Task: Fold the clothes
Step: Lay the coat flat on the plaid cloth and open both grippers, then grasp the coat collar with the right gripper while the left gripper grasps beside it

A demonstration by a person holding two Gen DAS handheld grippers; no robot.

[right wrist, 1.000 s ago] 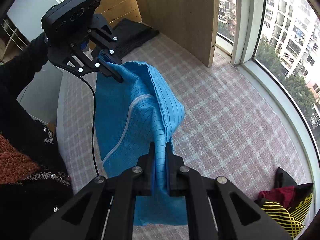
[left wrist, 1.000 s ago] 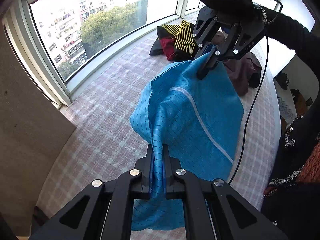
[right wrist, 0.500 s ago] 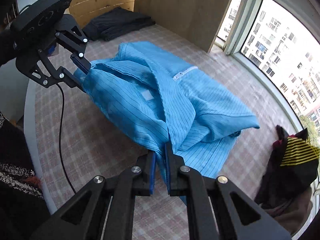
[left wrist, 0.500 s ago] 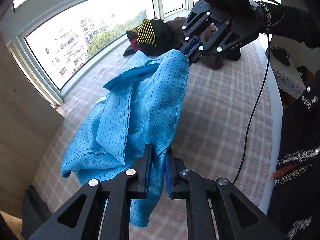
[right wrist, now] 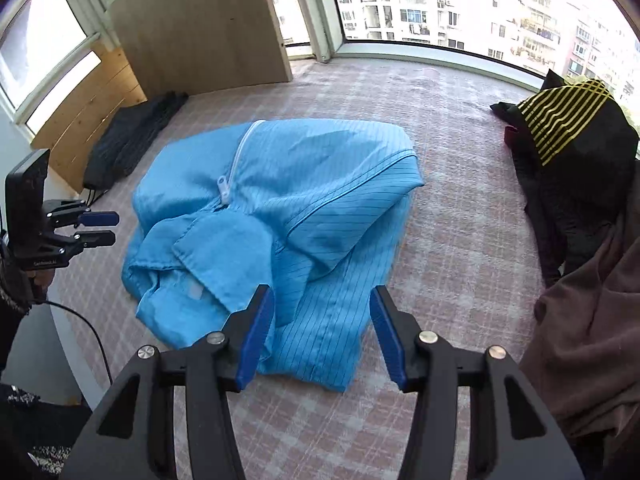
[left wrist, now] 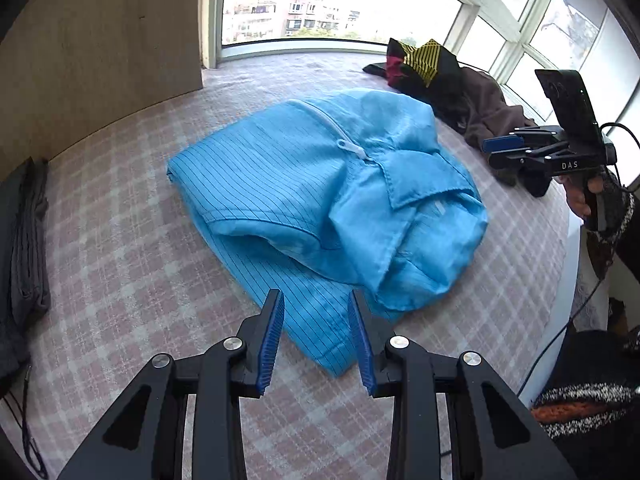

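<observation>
While both grippers hang with their jaws spread wide and nothing between them, one blue jacket (left wrist: 320, 200) lies in a loose heap on the plaid-covered tabletop (left wrist: 120, 280). Its white zipper (left wrist: 344, 140) runs up the middle of the heap, and its collar (left wrist: 424, 176) is folded open just past the zipper pull. The left gripper (left wrist: 316, 336) hovers over the jacket's near hem without touching the cloth; seen from the right wrist camera it stands just off the jacket's collar side at the tabletop's edge. The right gripper (right wrist: 322, 332) hovers over another part of that hem, also clear of the cloth. A hand (left wrist: 580, 200) in a dark knitted sleeve holds the right gripper's handle, off the collar side of the jacket.

Two other groups of clothes share the tabletop. Beyond the jacket toward the window lies a pile of unfolded clothes (left wrist: 452, 88): at least one black piece with yellow stripes (right wrist: 568, 120), something red beneath it, and a brown garment (right wrist: 592, 320). On the jacket's opposite side, by the wooden panel (right wrist: 200, 24), sits one stack of dark folded clothes (right wrist: 128, 140). One black cable (left wrist: 560, 336) hangs off the tabletop's edge below the right gripper.
</observation>
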